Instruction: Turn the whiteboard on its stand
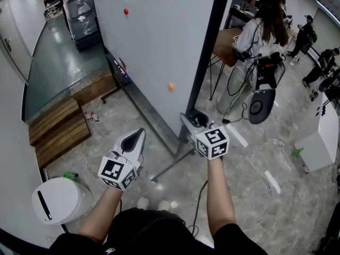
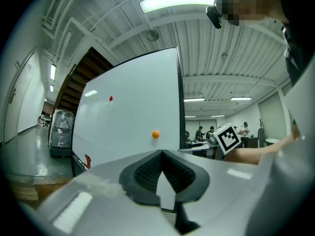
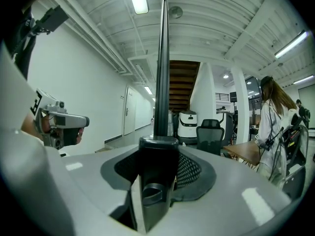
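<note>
The whiteboard (image 1: 154, 41) stands upright on its stand, with a red magnet (image 1: 126, 11) and an orange magnet (image 1: 171, 86) on its white face. Its black side frame (image 1: 211, 47) runs down to my right gripper (image 1: 194, 121), which is shut on the frame's lower end. In the right gripper view the black post (image 3: 162, 58) rises straight up from between the jaws of my right gripper (image 3: 158, 146). My left gripper (image 1: 138, 136) hangs just left of it, in front of the board face, shut and empty. The left gripper view shows my left gripper (image 2: 161, 154) pointing at the board (image 2: 133, 112).
The stand's grey foot (image 1: 172, 166) stretches across the floor below the grippers. A white round robot (image 1: 58, 200) sits at the lower left, with wooden steps (image 1: 58, 126) behind it. At the right are a person (image 1: 260, 31) beside a wooden table (image 1: 226, 44), a white cabinet (image 1: 319, 137) and floor cables (image 1: 255, 158).
</note>
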### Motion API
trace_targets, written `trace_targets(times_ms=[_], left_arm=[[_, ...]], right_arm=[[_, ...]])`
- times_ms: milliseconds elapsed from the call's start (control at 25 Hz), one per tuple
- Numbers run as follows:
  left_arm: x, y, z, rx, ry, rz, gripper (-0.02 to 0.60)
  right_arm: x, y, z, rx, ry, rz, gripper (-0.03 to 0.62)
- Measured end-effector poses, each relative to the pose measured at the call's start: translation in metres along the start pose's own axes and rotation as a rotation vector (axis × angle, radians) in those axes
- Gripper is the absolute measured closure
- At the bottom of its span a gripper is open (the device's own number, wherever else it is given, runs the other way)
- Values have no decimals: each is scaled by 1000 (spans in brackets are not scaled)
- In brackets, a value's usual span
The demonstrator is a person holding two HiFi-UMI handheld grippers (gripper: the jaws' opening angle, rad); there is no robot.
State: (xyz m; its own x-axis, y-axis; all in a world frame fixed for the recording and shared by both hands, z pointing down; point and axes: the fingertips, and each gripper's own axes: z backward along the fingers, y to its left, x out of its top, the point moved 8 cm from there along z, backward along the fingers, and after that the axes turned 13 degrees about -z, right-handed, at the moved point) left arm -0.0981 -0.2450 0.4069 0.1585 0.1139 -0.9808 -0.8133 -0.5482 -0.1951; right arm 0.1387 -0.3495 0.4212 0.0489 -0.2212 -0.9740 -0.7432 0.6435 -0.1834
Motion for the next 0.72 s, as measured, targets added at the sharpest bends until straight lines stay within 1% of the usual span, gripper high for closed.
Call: trace_targets(times_ms=[400, 720], left_arm=[[10, -1, -4, -21, -8, 4, 580], [14, -1, 0, -44, -15, 4, 580]], right_arm=[[6, 1, 14, -13, 5, -3, 410], [7, 14, 25, -22, 15, 1, 408]])
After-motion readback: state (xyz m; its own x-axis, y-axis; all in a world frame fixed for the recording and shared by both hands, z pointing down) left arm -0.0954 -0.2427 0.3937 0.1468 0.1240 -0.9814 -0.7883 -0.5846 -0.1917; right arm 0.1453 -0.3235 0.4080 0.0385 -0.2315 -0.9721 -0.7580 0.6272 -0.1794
